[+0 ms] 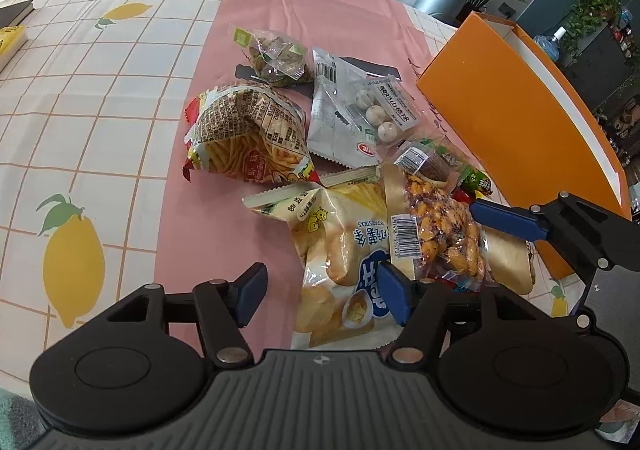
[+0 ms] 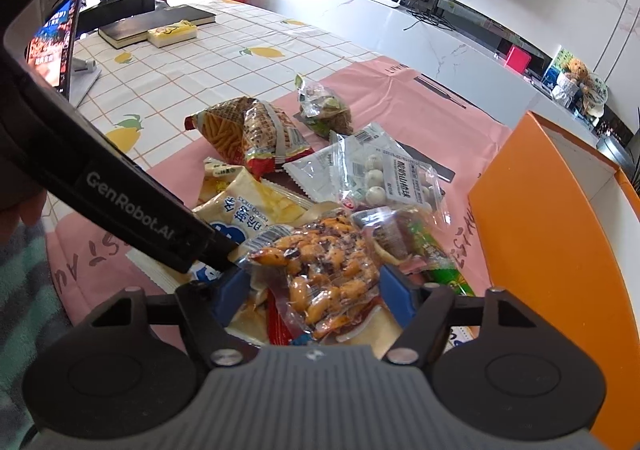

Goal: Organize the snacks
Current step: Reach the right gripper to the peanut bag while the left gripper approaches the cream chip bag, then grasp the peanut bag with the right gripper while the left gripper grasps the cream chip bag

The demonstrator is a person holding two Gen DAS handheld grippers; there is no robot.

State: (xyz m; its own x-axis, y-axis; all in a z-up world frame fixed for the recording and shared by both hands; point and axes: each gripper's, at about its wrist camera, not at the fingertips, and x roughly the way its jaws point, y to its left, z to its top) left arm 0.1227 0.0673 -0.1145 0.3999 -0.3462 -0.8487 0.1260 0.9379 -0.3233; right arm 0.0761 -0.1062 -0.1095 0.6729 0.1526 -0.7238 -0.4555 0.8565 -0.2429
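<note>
At the far left of the left wrist view, the tabletop [image 1: 100, 98] wears a cream grid cloth printed with lemons, with a pink mat [image 1: 256, 34] laid over its middle. On that mat the snacks lie heaped. Furthest left is the bag of fried potato sticks [image 1: 248, 134], crumpled and lying on its side. Behind it sits a small clear packet of green-wrapped sweets [image 1: 276, 58]. To the right come a grey-white foil pouch [image 1: 332, 122] and, overlapping it, a clear pack of white coated balls [image 1: 380, 110].

Nearer the camera, the left gripper [image 1: 324, 296] hangs low over the pale yellow potato chip bag [image 1: 340, 250]. Its jaws stand wide apart: the left pad is over bare pink mat, the right pad rests at the chip bag's surface, and nothing is clamped between them.

Right of the chip bag lies the clear bag of orange-brown coated nuts [image 1: 444, 226], on top of other packets. In the right wrist view the right gripper [image 2: 316, 298] has this nut bag [image 2: 324, 266] between its jaws, which are partly open; the blue pads flank the bag on both sides, but whether they press on it I cannot tell. A green-wrapped snack [image 2: 440, 262] lies just beside it.

At the far right stands the orange box [image 1: 500, 114], open, with a white inside, its near wall just beside the pile.
</note>
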